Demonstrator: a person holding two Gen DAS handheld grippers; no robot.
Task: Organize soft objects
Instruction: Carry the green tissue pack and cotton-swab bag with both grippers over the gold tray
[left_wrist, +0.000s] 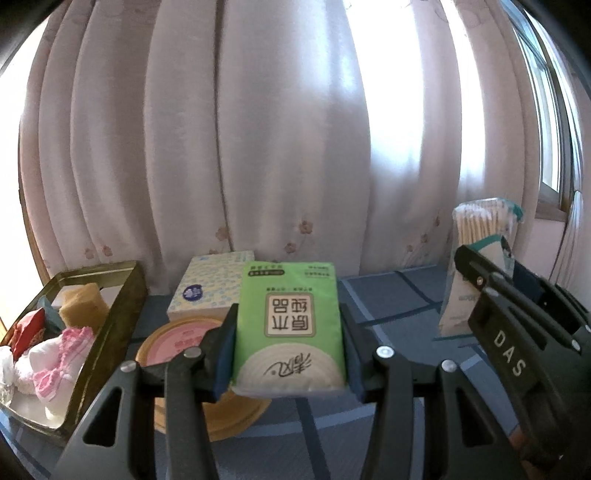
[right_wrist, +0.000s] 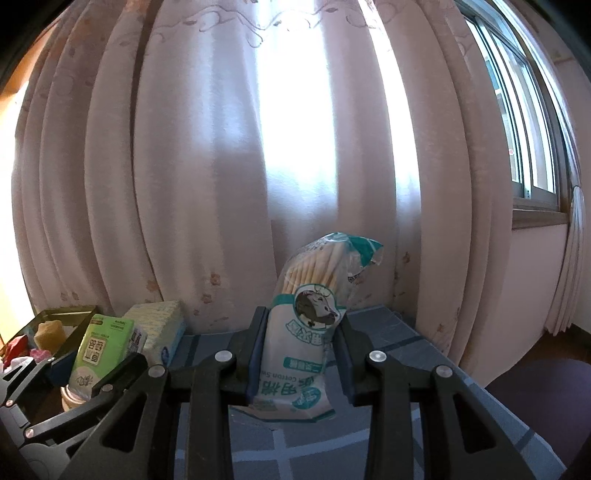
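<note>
Curtain, window and checked tabletop

Ahead of both grippers hangs a pale flowered curtain (left_wrist: 258, 147); a window (right_wrist: 524, 122) stands far right of the right gripper, and a blue-grey checked table cover (right_wrist: 417, 354) spreads under them, its far edge meeting the curtain.

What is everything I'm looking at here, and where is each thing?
Green tissue pack: one, between the left gripper's pads.
Bag of cotton swabs: one, white and teal, between the right gripper's pads.
Blue-dotted white tissue box: one, by the curtain.
Round pink-lidded tin: one, in front of that box.
Gold metal tray: one, far left, holding soft items.
Pale curtain: behind.
Left gripper, right gripper: black, each shut on its pack.
</note>
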